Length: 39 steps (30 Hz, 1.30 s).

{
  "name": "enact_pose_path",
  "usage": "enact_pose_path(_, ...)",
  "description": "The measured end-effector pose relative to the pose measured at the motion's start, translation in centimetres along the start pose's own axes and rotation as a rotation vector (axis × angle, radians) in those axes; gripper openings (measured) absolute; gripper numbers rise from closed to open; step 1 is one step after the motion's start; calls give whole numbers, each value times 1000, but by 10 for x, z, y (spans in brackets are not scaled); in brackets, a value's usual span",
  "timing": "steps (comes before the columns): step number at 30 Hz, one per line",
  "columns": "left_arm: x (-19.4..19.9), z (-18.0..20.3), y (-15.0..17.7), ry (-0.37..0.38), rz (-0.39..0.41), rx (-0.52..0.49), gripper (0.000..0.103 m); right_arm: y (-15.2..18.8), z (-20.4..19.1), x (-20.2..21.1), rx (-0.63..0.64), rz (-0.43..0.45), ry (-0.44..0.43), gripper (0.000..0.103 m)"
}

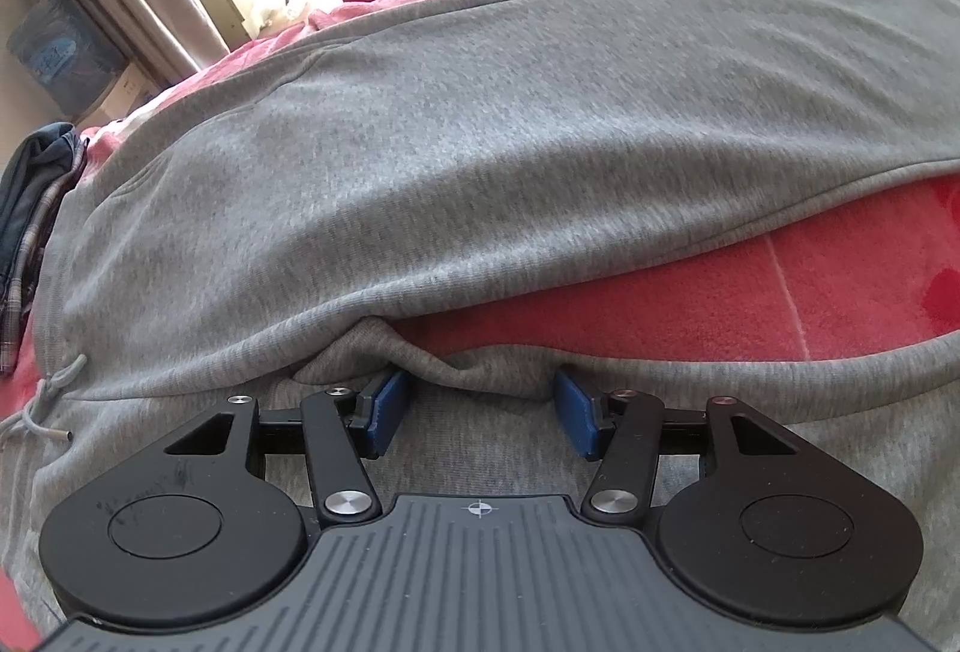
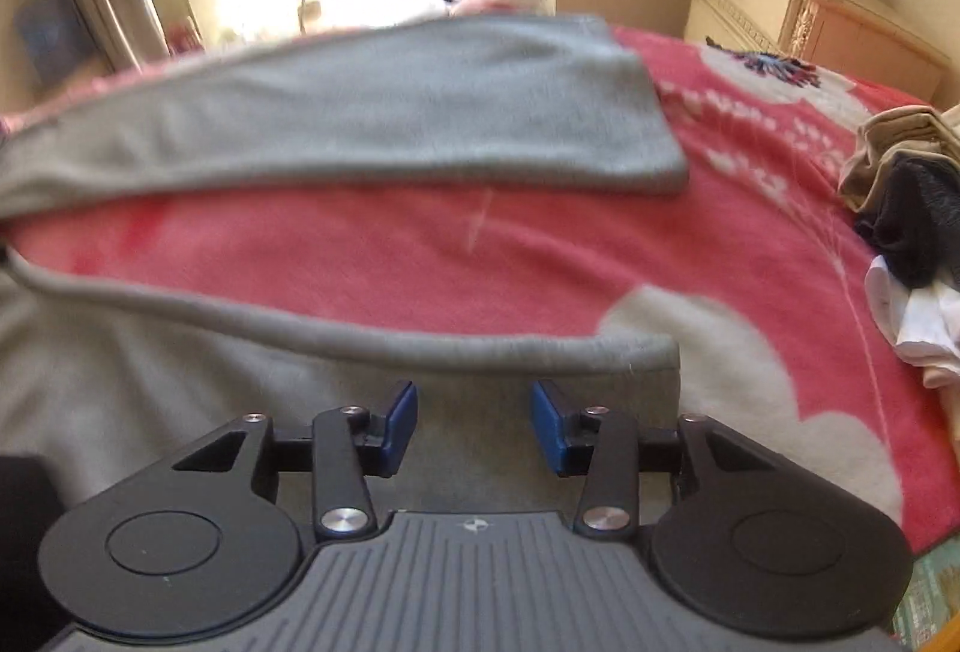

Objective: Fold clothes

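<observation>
Sweatpants (image 1: 480, 124): grey, spread flat on red floral blanket (image 1: 780, 280) — legs apart.
Left gripper (image 1: 482, 403): half open, crotch fabric bunched between pads.
Right gripper (image 2: 474, 415): part open over near leg hem — nothing pinched.
Writing: none legible.

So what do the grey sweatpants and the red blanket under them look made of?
Grey sweatpants: likely cotton-blend jersey or fleece knit, matte and heathered, with a ribbed edge. Red blanket: probably plush synthetic fleece, its surface fuzzy and softly napped.
</observation>
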<state>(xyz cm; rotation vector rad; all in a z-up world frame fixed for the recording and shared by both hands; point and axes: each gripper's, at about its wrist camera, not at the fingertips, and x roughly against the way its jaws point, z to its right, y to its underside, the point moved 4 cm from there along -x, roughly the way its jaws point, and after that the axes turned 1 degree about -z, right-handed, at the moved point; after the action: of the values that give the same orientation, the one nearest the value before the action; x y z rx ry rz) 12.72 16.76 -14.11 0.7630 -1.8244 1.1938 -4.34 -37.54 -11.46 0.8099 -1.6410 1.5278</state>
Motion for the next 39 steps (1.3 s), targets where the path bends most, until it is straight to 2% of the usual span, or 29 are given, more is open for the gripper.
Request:
enact_pose_path(3,0,-1,0,0,-4,1,54,-1,19,-11,-53,7,83,38)
enact_pose_path(4,0,-2,0,0,-4,1,54,-1,26,-10,-78,12,85,30)
enact_pose_path(5,0,-2,0,-1,-5,0,54,-1,33,-9,-97,17,99,28)
enact_pose_path(7,1,-2,0,-2,-5,0,54,2,48,-6,-94,21,231,31)
enact_pose_path(9,2,-2,-1,4,-8,1,54,6,67,-1,-147,26,310,31)
enact_pose_path(12,10,-10,-1,26,-16,5,54,12,99,18,-261,55,406,31)
enact_pose_path(16,36,-50,-3,-3,-1,78,54,8,125,67,-321,169,492,31)
enact_pose_path(20,76,-121,-17,-100,57,231,54,-18,144,125,-305,333,577,32)
enact_pose_path(27,163,-248,-37,-389,195,339,54,-75,165,223,-315,595,613,32)
enact_pose_path(29,187,-278,-38,-456,224,386,54,-93,162,250,-290,675,609,32)
enact_pose_path(31,206,-297,-33,-468,242,462,54,-113,154,272,-260,753,569,32)
enact_pose_path(33,212,-303,-20,-438,228,519,54,-135,139,279,-182,781,490,34)
enact_pose_path(35,205,-298,-2,-404,186,552,54,-158,111,272,-53,768,384,43)
enact_pose_path(39,162,-282,40,-275,71,686,54,-195,22,220,305,632,121,43)
